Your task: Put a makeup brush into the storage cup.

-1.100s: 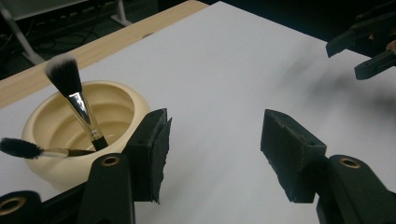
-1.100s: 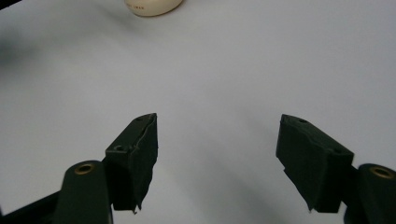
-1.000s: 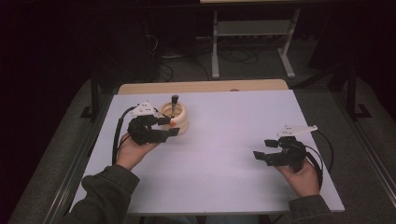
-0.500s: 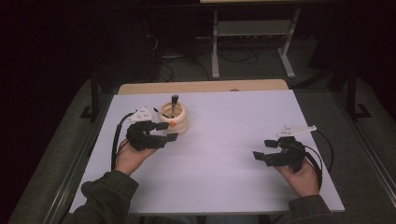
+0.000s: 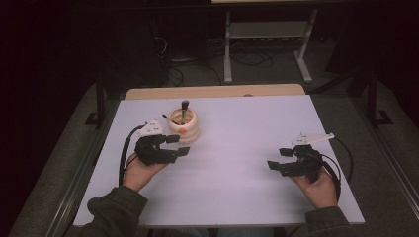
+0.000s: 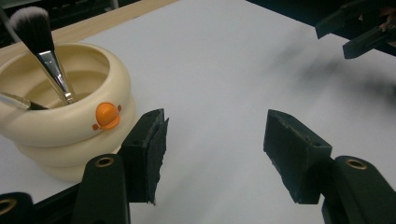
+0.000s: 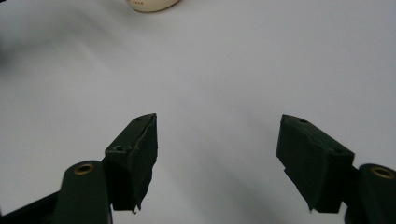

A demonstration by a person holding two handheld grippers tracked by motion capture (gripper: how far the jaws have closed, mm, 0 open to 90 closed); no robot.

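High view: bare tabletop point(image 5: 237, 163) between tongs

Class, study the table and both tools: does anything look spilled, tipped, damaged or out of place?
Nothing stands out. The cream ribbed holder stands upright on the white table, with a makeup brush leaning inside. Nothing is spilled, and both tools, left and right, are open and hold nothing.

pot point(image 6: 70, 135): cream, orange dot | brush point(image 6: 44, 51): black-white bristles, silver ferrule | table point(image 5: 237, 163): white, light wood far edge | grippers' jaws: black | sleeves point(image 5: 116, 212): olive green
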